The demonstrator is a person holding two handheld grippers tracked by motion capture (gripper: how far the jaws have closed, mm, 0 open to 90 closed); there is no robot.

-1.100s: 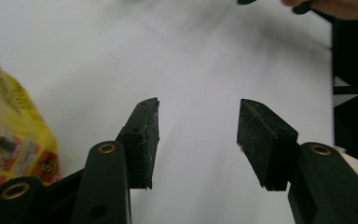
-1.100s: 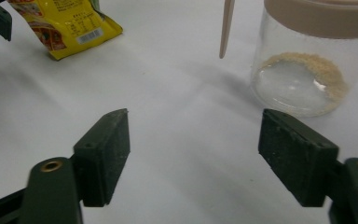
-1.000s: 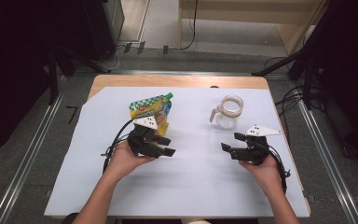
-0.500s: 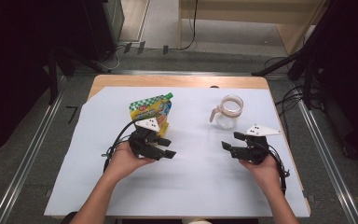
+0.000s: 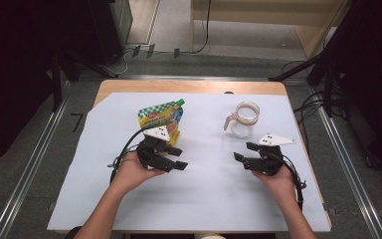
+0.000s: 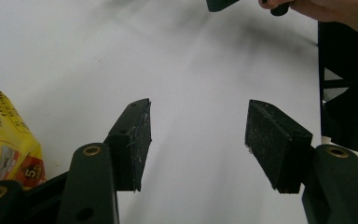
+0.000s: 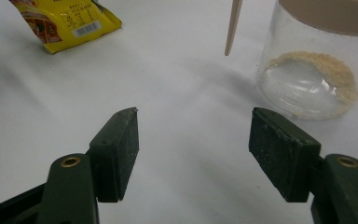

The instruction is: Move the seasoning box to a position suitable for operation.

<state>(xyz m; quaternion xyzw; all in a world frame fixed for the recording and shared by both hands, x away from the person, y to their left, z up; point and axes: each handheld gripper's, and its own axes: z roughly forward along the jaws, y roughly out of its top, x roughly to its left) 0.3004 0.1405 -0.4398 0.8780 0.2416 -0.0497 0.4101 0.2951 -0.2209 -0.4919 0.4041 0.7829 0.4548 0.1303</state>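
Jaws of your left gripper (image 5: 175, 158) have just been opening and stand apart over bare sheet, with the pouch (image 5: 161, 119) just above it at centre left of the high view. Your right gripper (image 5: 243, 152) closed a little, gapes empty, jar (image 5: 242, 120) near, upper right.

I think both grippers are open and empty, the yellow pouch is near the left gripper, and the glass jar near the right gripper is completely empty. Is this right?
Not quite: the glass jar is not empty. The right gripper view shows a little tan powder at its bottom. The rest holds: the left gripper and right gripper are open and empty, and the yellow pouch is near the left one.
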